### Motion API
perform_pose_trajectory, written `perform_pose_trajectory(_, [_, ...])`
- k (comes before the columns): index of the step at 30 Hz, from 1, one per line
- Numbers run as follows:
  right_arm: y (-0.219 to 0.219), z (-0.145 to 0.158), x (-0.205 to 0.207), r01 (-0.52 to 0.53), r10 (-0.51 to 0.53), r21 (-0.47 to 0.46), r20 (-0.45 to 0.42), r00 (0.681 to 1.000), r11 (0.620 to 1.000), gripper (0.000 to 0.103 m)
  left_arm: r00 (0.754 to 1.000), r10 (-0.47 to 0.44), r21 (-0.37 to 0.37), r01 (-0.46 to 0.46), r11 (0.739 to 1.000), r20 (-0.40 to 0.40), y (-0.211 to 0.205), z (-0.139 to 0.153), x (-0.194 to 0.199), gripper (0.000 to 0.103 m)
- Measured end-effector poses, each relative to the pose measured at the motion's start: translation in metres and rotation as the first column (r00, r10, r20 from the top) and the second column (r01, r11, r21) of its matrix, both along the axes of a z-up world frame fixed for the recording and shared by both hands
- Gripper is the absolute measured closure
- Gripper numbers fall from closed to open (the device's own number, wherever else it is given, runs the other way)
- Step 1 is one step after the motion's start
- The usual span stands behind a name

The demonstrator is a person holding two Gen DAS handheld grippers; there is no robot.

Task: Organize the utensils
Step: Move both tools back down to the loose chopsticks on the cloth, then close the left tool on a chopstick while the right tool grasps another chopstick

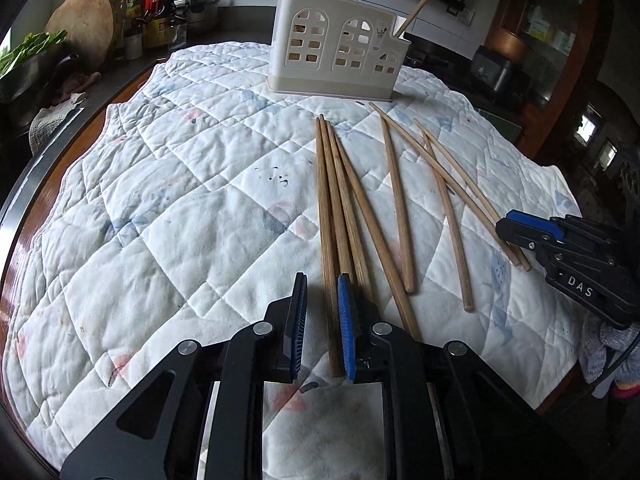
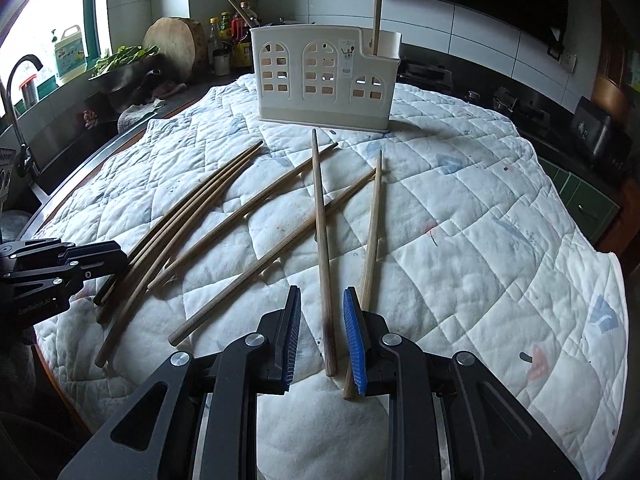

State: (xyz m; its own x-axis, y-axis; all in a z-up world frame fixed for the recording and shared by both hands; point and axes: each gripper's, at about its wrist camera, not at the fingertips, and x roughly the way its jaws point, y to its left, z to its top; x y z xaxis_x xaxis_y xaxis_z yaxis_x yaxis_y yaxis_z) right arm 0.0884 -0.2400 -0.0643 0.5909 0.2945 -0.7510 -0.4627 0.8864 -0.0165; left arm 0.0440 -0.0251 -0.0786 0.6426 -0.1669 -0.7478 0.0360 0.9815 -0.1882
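A cream utensil holder point(image 1: 340, 52) with arched cut-outs stands at the far side of the quilted cloth, with two chopsticks point(image 1: 424, 4) leaning in it. Several wooden chopsticks lie loose on the cloth. My left gripper point(image 1: 322, 284) is low over a bundle of them. Its leftmost chopstick point(image 1: 326, 220) lies between the narrow jaws, with a gap still showing at the left pad. My right gripper point(image 2: 323, 292) straddles another chopstick point(image 2: 322, 240), with space on both sides. A second chopstick point(image 2: 372, 232) runs under its right finger. Each gripper also shows at the edge of the other's view: right gripper point(image 1: 508, 228), left gripper point(image 2: 116, 256).
The white quilted cloth point(image 2: 460, 240) covers a round wooden table point(image 1: 16, 248). To the left, a counter holds a sink with a tap point(image 2: 20, 92), a bowl of greens point(image 2: 120, 60), a round cutting board point(image 2: 176, 46) and bottles point(image 2: 232, 28). A stove point(image 2: 424, 72) lies behind the holder.
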Motion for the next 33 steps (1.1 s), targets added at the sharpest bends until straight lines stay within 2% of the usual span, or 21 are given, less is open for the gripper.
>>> perform_pose_trajectory(8, [0.003, -0.007, 0.004, -0.002, 0.002, -0.004, -0.021, 1.0, 1.0, 0.081, 1.0, 0.019, 0.032, -0.019, 0.999, -0.006, -0.007, -0.002, 0.004, 0.088])
perform_pose_trajectory(12, [0.003, -0.011, 0.006, -0.002, 0.002, -0.005, -0.033, 0.999, 1.0, 0.081, 0.999, 0.033, 0.111, -0.034, 0.993, 0.007, -0.02, -0.004, 0.004, 0.088])
perform_pose_trajectory(18, [0.002, -0.016, 0.009, 0.004, -0.005, -0.007, -0.047, 0.999, 1.0, 0.085, 0.998, 0.064, 0.076, -0.065, 0.995, 0.014, -0.012, -0.004, 0.004, 0.094])
perform_pose_trajectory(22, [0.003, -0.016, 0.009, 0.014, -0.015, -0.016, -0.043, 0.999, 1.0, 0.091, 0.997, 0.07, 0.111, -0.073, 0.991, 0.025, -0.018, -0.004, 0.003, 0.094])
perform_pose_trajectory(25, [0.003, -0.016, 0.009, 0.018, -0.018, -0.014, -0.036, 0.999, 1.0, 0.096, 0.997, 0.076, 0.091, -0.078, 0.993, 0.027, -0.016, -0.003, 0.004, 0.096])
perform_pose_trajectory(33, [-0.003, 0.009, -0.002, 0.025, -0.025, 0.019, 0.026, 0.999, 1.0, 0.096, 0.996, 0.068, 0.041, -0.071, 0.997, 0.059, -0.006, 0.009, -0.001, 0.097])
